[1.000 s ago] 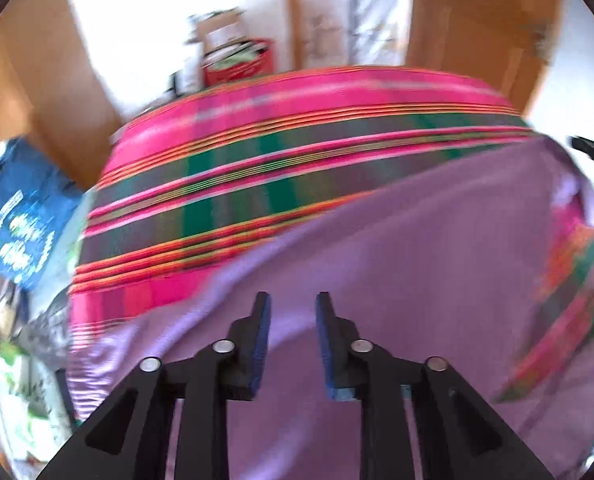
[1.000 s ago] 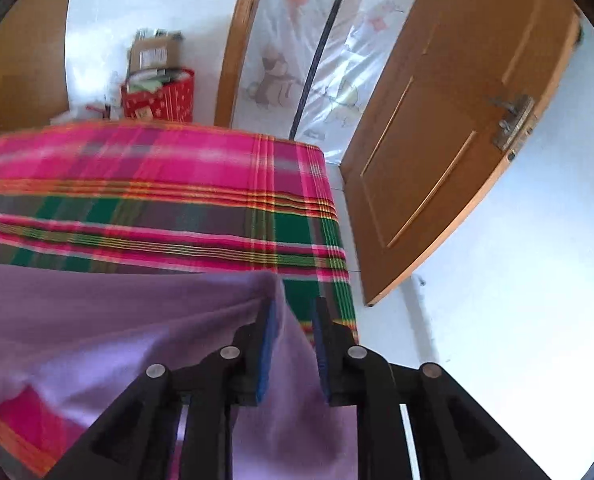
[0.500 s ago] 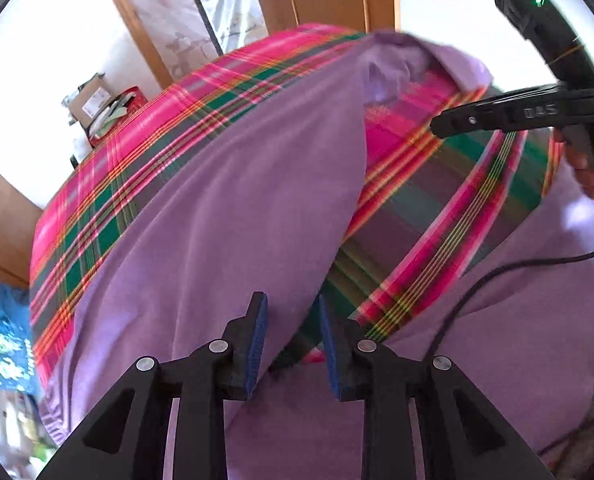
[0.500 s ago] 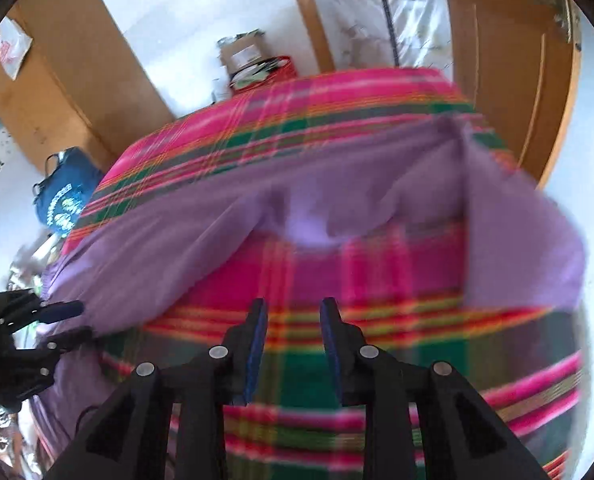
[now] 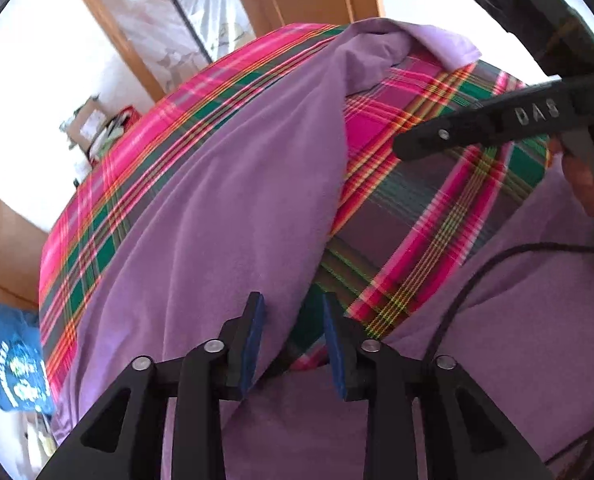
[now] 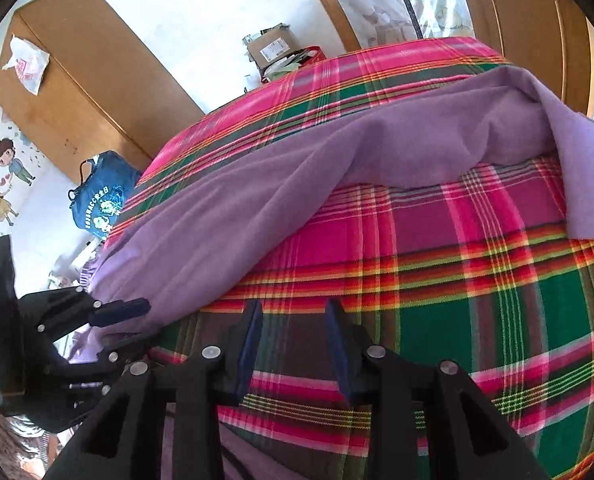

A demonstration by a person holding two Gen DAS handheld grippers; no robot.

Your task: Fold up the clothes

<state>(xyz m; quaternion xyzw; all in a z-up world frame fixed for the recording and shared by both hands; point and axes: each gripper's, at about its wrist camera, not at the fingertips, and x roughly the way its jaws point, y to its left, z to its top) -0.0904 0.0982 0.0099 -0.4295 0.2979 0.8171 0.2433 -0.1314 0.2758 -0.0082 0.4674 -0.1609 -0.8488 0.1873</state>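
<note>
- The purple garment point(image 5: 225, 208) lies on the plaid cloth point(image 5: 425, 216) that covers the work surface, thrown into a long diagonal band with 1 end humped up at the far edge point(image 6: 509, 92) and a lighter flap hanging off to the side.
- The left gripper point(image 5: 293, 332) has just been opening its jaws; the near edge of the purple band sits in the gap, yet the blue pads do not visibly press it, so I read it as let go.
- The right gripper point(image 6: 293, 340) has likewise just been opening and now stands moderately wide over bare plaid, nothing between its fingers, well clear of the garment.
- More purple fabric spreads in the near foreground of the left view point(image 5: 517, 340), with a black cable point(image 5: 457, 304) trailing across it.
- Risk 1: the band looks rumpled rather than flat, so any fold made on it now would likely lock in creases.
- Risk 2: the humped far end sits near the surface's edge; a tug from the near side could drag it off or slide the plaid cloth with it.
- Risk 3: the cable may snag cloth when the left hand next pulls.
- Risk 4: regripping at the band's edge might catch only 1 layer, or pinch the plaid beneath too.
</note>
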